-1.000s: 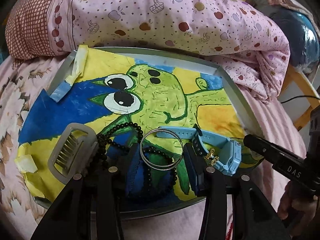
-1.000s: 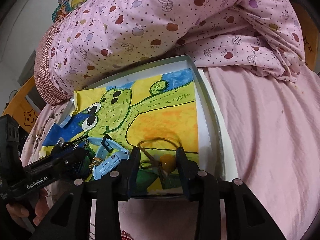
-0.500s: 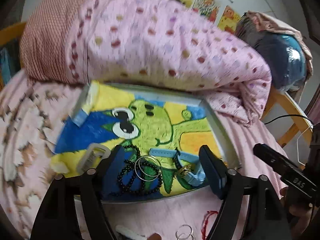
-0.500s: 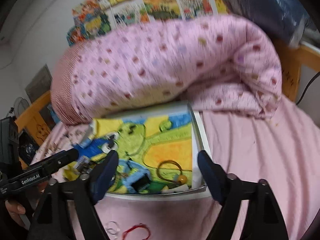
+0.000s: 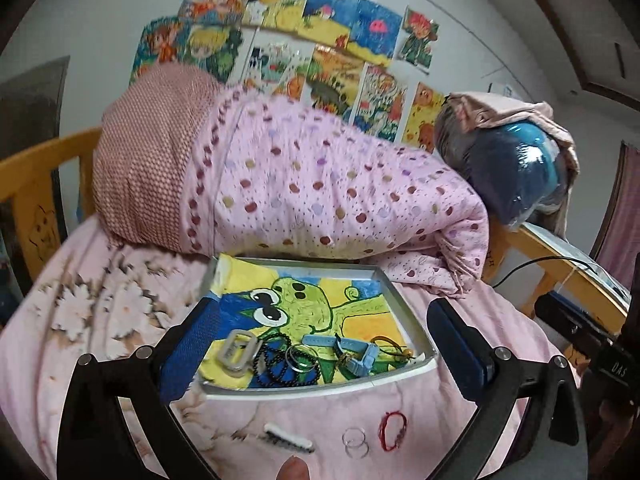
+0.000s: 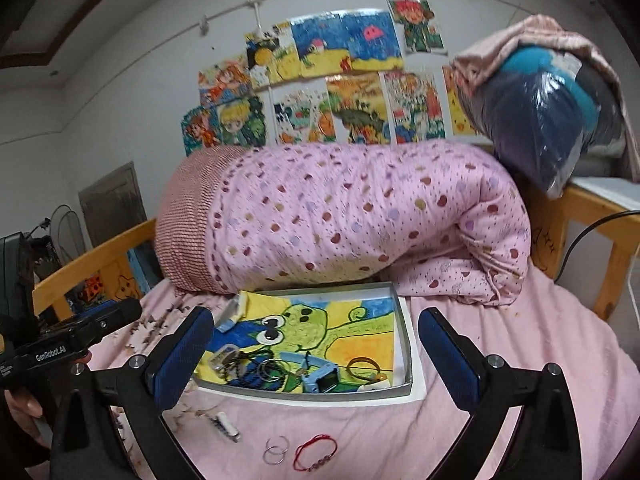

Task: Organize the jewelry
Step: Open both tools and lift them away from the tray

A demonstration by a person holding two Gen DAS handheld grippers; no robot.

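Observation:
A grey tray (image 5: 404, 312) lined with a frog drawing lies on the bed. In it are a grey hair clip (image 5: 238, 350), black beads (image 5: 276, 364), a silver bangle (image 5: 302, 358), a blue watch (image 5: 352, 354) and a brown cord with a yellow bead (image 5: 394, 346). On the sheet in front lie a white clip (image 5: 288, 442), clear rings (image 5: 356, 442) and a red string bracelet (image 5: 392, 430). My left gripper (image 5: 320, 332) and right gripper (image 6: 314, 328) hover above and short of the tray (image 6: 404, 320). Both sets of jaws are opening wide, with nothing held between them.
A rolled pink quilt (image 5: 320, 192) lies right behind the tray. A plastic-wrapped blue bundle (image 5: 516, 168) sits on the wooden bed frame (image 6: 580, 204) at the right. Children's drawings (image 6: 340, 80) cover the wall. A black cable (image 5: 532, 264) hangs at the right.
Both grippers rose and drew back from the tray while their jaws widened. The left one left the bangle and the right one the yellow-bead cord, both now lying in the tray.

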